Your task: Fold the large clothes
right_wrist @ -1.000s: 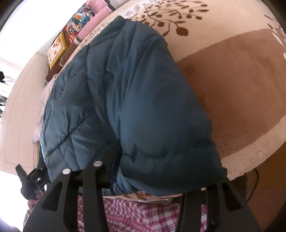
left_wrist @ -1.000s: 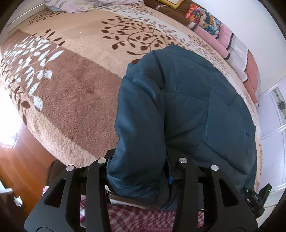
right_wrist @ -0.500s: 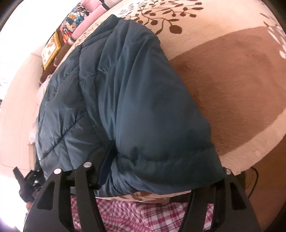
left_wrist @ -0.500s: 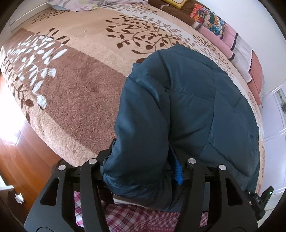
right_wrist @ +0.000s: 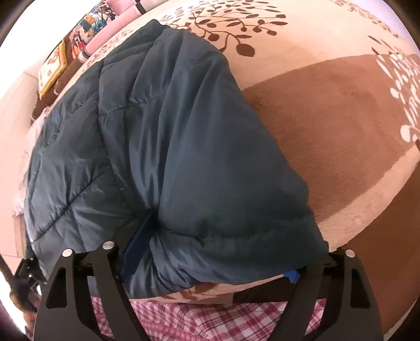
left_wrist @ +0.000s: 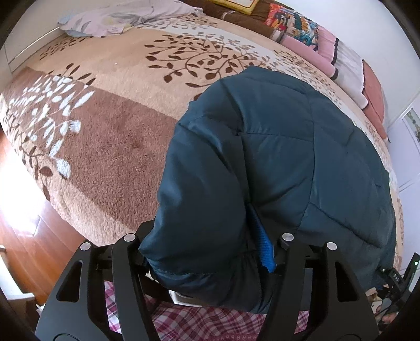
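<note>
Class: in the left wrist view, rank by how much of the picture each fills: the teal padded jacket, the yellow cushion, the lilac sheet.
1. Teal padded jacket, much the largest, though nearest the camera.
2. Lilac sheet.
3. Yellow cushion, cut off by the frame's edge, so its full size is unsure.

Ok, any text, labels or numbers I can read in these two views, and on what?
Nothing reads clearly.
Black device at the right edge of the left wrist view: a few small characters, too small and tilted to read.
Colourful cushion: blurred print, no legible words.
Jacket: no label or logo showing.
</note>
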`<act>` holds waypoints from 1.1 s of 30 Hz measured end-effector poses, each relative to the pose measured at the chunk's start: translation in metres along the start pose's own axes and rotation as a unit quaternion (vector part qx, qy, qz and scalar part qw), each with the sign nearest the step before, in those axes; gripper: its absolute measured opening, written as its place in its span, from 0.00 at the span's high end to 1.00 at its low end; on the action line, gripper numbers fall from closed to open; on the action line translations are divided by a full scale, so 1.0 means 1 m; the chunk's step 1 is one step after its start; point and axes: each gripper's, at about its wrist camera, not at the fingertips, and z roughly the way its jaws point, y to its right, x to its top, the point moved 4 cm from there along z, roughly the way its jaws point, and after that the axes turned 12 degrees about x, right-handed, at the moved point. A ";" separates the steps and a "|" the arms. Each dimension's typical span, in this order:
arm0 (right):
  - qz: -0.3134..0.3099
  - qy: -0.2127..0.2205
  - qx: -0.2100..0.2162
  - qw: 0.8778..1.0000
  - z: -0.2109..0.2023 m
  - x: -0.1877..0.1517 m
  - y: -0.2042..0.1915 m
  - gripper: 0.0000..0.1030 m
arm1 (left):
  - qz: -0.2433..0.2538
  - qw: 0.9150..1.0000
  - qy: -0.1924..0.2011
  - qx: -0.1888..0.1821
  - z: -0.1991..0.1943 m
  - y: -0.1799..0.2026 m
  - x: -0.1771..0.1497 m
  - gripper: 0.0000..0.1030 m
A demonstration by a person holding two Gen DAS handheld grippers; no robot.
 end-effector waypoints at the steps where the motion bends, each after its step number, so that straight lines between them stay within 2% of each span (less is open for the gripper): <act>1: 0.001 0.000 -0.002 1.000 0.000 0.000 0.000 0.19 | -0.002 1.000 0.000 -0.002 0.000 -0.001 0.000 0.40; 6: -0.004 -0.001 -0.016 1.000 0.002 0.000 -0.002 0.17 | -0.003 1.000 0.002 -0.002 0.001 -0.001 -0.002 0.40; 15: -0.005 -0.001 -0.018 1.000 0.005 0.002 -0.005 0.16 | 0.001 1.000 0.003 0.002 0.001 0.000 -0.002 0.39; 27: -0.014 -0.020 -0.011 1.000 0.006 0.007 -0.003 0.15 | 0.014 1.000 0.001 0.026 0.002 0.000 0.000 0.31; 33: -0.022 -0.023 -0.009 0.999 0.004 0.011 -0.003 0.15 | 0.023 0.999 -0.004 0.030 0.000 0.001 0.003 0.30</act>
